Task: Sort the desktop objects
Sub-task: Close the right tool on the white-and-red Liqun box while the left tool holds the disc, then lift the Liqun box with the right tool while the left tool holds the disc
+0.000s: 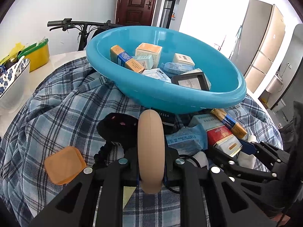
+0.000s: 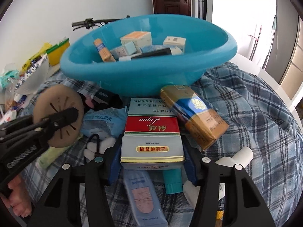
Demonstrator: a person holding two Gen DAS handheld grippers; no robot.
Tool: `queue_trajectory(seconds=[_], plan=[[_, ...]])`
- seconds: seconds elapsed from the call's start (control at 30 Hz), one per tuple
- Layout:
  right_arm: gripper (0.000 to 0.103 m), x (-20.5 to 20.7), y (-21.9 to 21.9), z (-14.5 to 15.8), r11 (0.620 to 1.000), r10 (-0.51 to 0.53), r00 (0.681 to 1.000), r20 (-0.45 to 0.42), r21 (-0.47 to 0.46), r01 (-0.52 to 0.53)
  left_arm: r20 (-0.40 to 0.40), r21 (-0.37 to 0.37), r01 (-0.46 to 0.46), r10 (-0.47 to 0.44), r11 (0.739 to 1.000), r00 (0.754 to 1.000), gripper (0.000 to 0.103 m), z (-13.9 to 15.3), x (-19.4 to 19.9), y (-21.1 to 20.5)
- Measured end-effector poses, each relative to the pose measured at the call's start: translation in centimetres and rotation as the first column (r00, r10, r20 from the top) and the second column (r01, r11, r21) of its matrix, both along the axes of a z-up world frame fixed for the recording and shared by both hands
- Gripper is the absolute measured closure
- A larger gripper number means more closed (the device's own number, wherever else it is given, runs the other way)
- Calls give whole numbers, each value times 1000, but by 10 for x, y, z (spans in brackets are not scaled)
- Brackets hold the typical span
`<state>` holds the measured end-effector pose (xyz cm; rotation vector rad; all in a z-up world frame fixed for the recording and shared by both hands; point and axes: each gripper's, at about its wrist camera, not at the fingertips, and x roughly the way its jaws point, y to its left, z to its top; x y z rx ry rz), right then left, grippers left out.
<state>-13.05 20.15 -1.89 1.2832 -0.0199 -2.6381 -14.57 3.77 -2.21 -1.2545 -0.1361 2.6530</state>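
Holding a tan disc [image 1: 150, 151] edge-on in my left claw [image 1: 150, 167], jaws pinched tight on it, while my right claw [image 2: 152, 156] sits around a red and silver carton [image 2: 152, 138] with a blue pad against each side, so it looks clamped on it. No earlier shot to compare, so that's all I can say about the grip. Both claws hang over a blue plaid cloth [image 1: 62, 111] that covers the table. Big blue basin [image 1: 166, 94] sits on the cloth at the far side, and it already has a bunch of small boxes in it, plus a gold and blue pack [image 1: 126, 58] leaning on the left wall and a black frame [image 1: 191, 81] near the right rim. On the cloth just in front of the basin there's another gold and blue pack [image 2: 193, 111] lying tilted, right beside my carton on its right. Left of the carton is a pale blue wrapper [image 2: 103, 123], and under the carton I can see a teal tube [image 2: 172, 181] and a blue tube [image 2: 144, 196] sticking out toward me. Orange square thing [image 1: 65, 163] lies on the cloth near left of my left claw, and something black and fuzzy [image 1: 118, 126] just beyond it. White bowl with blue flowers [image 1: 13, 81] off at the far left.
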Motion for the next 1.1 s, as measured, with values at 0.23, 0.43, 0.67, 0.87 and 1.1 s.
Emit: queue_trajectory(seconds=[0.23,0.43,0.67,0.87,1.1], plan=[[48,9,-8,10,997,68,997,-29,-39,-69,-17,8,-24,24,1000,1000,86,5,2,-6],[48,19,-25,16,978,193,980,-53,-75,-197,-30,38,-53,54,998,998,86,11,3,-16],[48,31,-22,28,975,197,973,-121,-80,-208,-39,44,-55,57,997,998,86,14,5,-18],[49,41,-18,37,970,214,964,-160,-86,-229,-47,31,-44,45,999,998,86,16,7,-13],[49,45,-14,45,964,213,956,-203,-113,-239,-47,38,-53,54,998,997,86,17,8,-14]])
